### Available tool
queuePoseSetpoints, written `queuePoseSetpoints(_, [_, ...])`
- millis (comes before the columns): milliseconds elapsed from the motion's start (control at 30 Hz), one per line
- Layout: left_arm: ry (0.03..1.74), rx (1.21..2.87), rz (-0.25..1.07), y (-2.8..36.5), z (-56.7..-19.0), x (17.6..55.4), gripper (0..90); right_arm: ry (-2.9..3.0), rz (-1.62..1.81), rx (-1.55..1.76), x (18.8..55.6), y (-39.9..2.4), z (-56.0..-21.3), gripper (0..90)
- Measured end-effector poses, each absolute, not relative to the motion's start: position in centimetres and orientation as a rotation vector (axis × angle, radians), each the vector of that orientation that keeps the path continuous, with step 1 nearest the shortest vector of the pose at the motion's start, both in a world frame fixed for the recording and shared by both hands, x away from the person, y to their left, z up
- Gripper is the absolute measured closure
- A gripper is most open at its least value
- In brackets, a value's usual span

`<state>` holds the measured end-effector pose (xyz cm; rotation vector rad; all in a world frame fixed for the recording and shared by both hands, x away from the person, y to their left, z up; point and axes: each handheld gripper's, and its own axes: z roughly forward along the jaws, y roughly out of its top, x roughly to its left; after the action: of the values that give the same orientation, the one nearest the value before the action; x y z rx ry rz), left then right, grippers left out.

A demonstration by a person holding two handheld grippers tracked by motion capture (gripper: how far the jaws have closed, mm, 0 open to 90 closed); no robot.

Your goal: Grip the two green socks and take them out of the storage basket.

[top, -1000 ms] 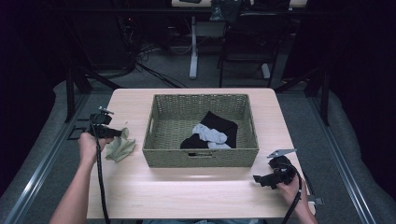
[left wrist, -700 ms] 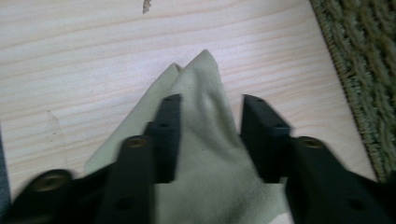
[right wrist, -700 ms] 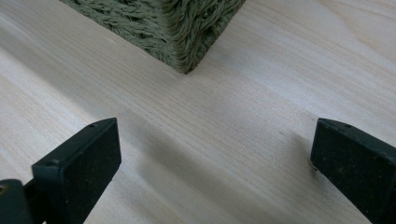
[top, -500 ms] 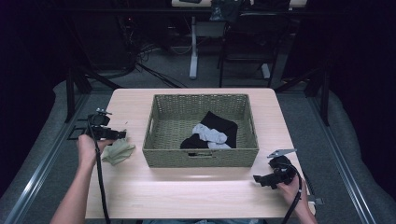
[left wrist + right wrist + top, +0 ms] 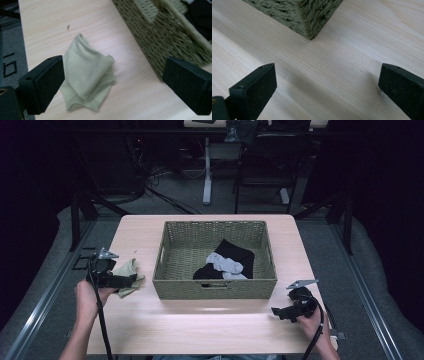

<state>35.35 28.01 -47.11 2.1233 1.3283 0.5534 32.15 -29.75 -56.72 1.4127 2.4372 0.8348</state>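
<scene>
part of the pale green cloth (image 5: 127, 275) hidden under the left gripper (image 5: 131, 281) in the high view, woven basket (image 5: 160, 37) cut off by the top and right edges in the left gripper view, dark clothes (image 5: 200, 17) inside blurred, basket's corner (image 5: 312, 22) alone in frame in the right gripper view

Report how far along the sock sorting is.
Done: one pale green sock lies on the table left of the basket. In hand: nothing; the left gripper, jaws just opened, hangs over it. Left: black and grey socks in the basket; right gripper idle, open.
</scene>
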Motion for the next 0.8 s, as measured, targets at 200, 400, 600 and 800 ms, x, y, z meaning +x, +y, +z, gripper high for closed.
queuePoseSetpoints(200, [1.331, 2.143, 0.540, 27.6, -48.5, 33.5, 1.4, 2.439, 0.828, 1.411, 32.2, -29.6, -56.8, 1.0])
queuePoseSetpoints(400, [1.357, 2.201, 0.578, 27.2, -50.5, 32.0, 0.0, 2.444, 0.825, 1.414, 32.2, -29.6, -56.8, 1.0])
queuePoseSetpoints(600, [1.364, 2.229, 0.554, 26.7, -52.4, 30.8, 0.0, 2.444, 0.828, 1.408, 32.2, -29.6, -56.8, 1.0])
queuePoseSetpoints(800, [1.382, 2.257, 0.515, 27.0, -54.1, 30.8, 0.0, 2.447, 0.831, 1.406, 32.2, -29.6, -56.8, 1.0])
